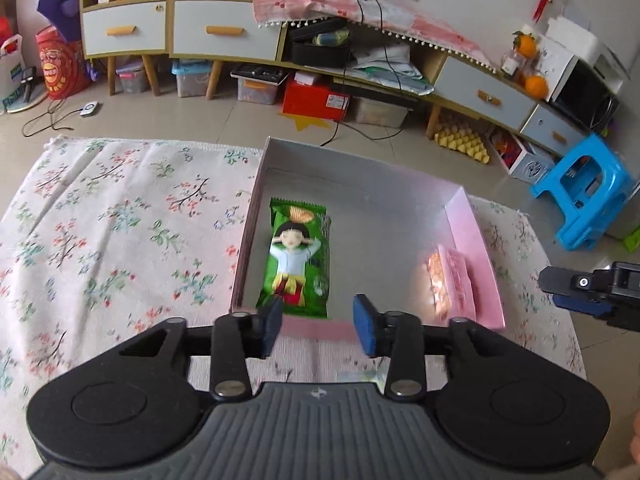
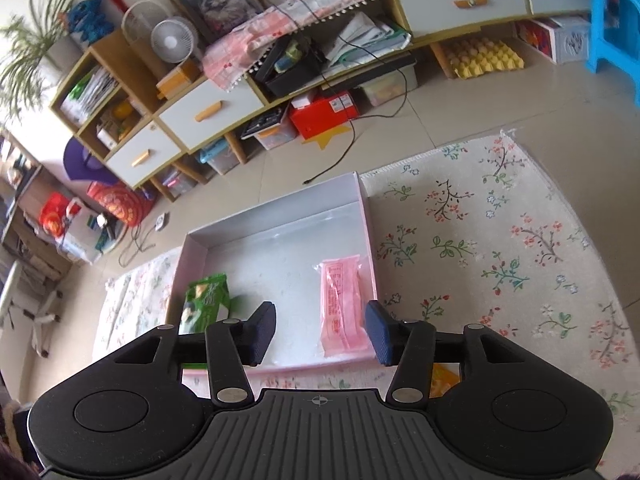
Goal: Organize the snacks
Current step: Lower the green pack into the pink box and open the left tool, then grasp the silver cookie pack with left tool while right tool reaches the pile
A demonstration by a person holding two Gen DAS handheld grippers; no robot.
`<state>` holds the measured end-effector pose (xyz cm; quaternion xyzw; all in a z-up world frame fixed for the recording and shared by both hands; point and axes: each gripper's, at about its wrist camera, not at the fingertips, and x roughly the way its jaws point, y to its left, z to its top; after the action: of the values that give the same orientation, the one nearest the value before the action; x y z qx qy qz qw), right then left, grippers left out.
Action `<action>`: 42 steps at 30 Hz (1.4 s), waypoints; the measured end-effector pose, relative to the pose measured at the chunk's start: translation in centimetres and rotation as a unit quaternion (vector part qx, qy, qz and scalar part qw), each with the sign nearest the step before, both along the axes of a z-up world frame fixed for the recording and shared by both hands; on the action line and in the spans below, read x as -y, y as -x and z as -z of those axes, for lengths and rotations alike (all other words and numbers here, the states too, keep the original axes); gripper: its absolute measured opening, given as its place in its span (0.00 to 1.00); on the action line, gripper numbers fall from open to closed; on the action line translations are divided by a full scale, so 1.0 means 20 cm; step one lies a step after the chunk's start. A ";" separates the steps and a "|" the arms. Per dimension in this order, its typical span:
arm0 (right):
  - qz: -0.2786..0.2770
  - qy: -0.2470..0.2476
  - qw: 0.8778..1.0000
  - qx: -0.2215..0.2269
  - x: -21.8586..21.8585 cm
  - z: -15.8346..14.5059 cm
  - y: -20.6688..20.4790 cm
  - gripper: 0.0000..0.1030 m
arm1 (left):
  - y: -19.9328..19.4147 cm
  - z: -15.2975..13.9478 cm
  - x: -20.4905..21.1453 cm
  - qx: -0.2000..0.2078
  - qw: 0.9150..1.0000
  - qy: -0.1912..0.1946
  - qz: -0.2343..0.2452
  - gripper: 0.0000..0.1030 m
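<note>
A shallow pink box [image 1: 476, 240] with a silvery floor lies on the floral cloth [image 1: 120, 216]. A green snack pack with a cartoon girl [image 1: 298, 258] lies flat in it by the left wall. A pink snack pack [image 1: 450, 280] rests against the right wall. My left gripper [image 1: 318, 326] hovers open over the box's near edge, nothing between its pads. In the right wrist view my right gripper [image 2: 322, 330] stands open above the same box [image 2: 370, 216]; the pink pack [image 2: 342, 304] lies below its right finger and the green pack [image 2: 206, 300] at the left. The right gripper's tip [image 1: 580, 286] shows at the far right.
A long cabinet with white drawers [image 1: 224, 30] lines the wall, with storage bins and a red box [image 1: 316, 98] under it. A blue plastic stool [image 1: 584, 192] stands right of the cloth. An orange packet [image 2: 444, 380] peeks out behind my right gripper's arm.
</note>
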<state>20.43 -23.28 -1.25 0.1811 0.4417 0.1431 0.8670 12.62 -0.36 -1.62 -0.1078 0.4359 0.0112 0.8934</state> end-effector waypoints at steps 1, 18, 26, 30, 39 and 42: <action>-0.005 0.002 1.000 0.002 0.00 -0.02 0.03 0.52 | 0.02 -0.01 0.00 -0.001 1.000 0.003 -0.001 0.43; -0.104 0.058 0.993 -0.003 0.03 -0.05 0.59 0.81 | 0.38 0.00 0.07 -0.027 0.999 0.017 -0.008 0.92; -0.114 0.042 0.992 -0.019 0.05 0.01 0.71 0.81 | 0.53 0.12 0.16 -0.055 0.998 -0.002 0.020 0.91; -0.096 0.072 0.993 -0.010 0.04 0.02 0.69 0.81 | 0.52 0.14 0.18 -0.061 0.998 -0.012 0.024 0.89; -0.084 0.086 0.992 -0.034 0.05 0.09 0.64 0.81 | 0.51 0.23 0.19 -0.087 0.996 -0.007 0.020 0.83; -0.093 0.090 0.990 -0.048 0.02 0.13 0.64 0.82 | 0.50 0.27 0.20 -0.096 0.995 -0.018 0.021 0.75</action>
<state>7.63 -23.62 -3.76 0.0677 0.5088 0.1737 0.8404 2.57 -4.36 -7.02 -0.0814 0.5214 0.0106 0.8494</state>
